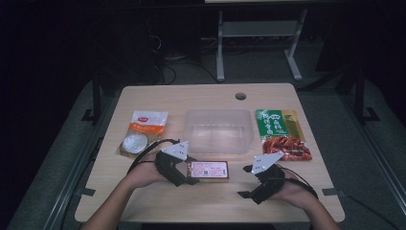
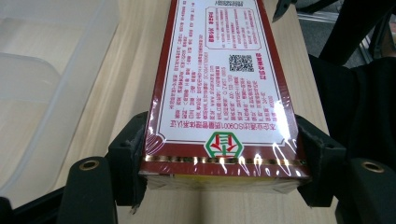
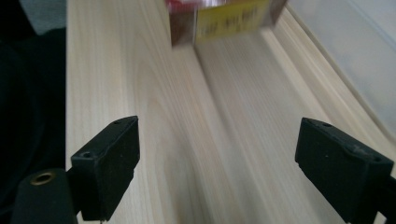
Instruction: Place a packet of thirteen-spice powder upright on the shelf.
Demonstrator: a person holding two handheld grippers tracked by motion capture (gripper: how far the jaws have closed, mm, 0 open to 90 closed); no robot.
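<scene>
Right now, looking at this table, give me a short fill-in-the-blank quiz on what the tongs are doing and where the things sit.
1. The left tongs are shut on the end of the red ____, which lies flat on the table.
2. The right tongs are ____, with only bare wood between them.
3. The clear plastic container stands between the white-and-orange pouch and the ____ snack packet.
4. Inside, the container is ____.

Missing words: box; open; green; empty
</scene>
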